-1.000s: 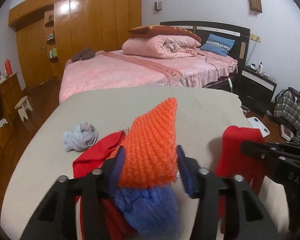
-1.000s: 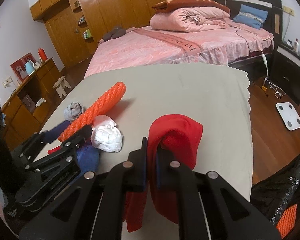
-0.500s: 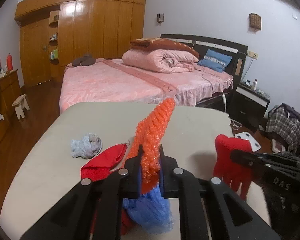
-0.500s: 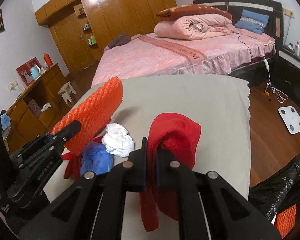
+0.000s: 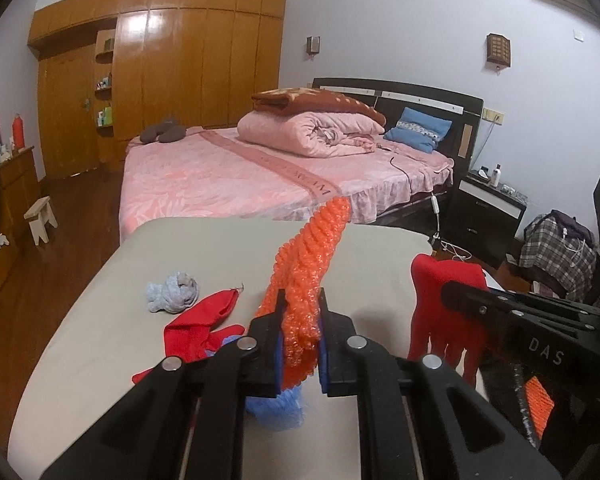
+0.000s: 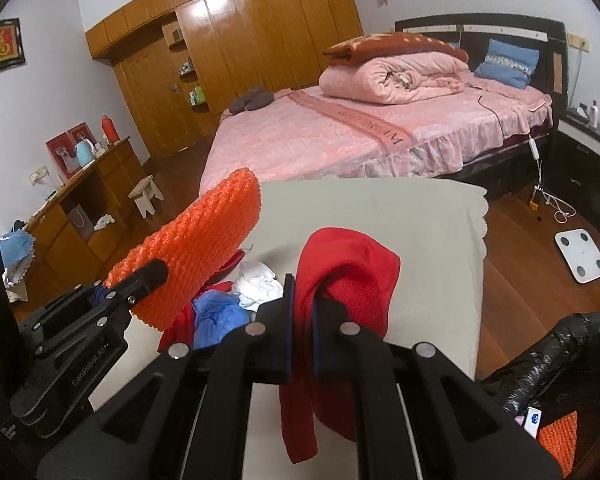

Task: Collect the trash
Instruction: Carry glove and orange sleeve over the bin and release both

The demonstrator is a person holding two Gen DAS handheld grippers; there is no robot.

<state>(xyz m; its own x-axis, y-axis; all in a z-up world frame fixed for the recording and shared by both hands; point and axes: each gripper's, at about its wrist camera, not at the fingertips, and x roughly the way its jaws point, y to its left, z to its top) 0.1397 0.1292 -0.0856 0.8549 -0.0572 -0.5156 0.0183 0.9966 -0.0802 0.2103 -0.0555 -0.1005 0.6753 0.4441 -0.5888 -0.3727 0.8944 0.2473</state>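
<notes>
Indoor room light, fairly dim, warm cast w/ slight grain. Glare patches on the glossy wardrobe doors [image 5: 156, 28] in both views, so light comes from overhead. Soft shadows on the bench [image 5: 112, 280] under the clutter. Strong fisheye bend, black vignette at corners. Near gripper bodies slightly soft; mid-room sharp enough.

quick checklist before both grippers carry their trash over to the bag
1. Left gripper jaws clamped on the orange foam net: ok.
2. Right gripper jaws clamped on the red glove: ok.
3. Both items lifted off the beige table: ok.
4. Black trash bag in sight at lower right: ok.
5. Bag mouth open enough: cannot tell.
6. Table cleared: not ok; grey rag, second red glove, white wad and blue bag remain.
</notes>
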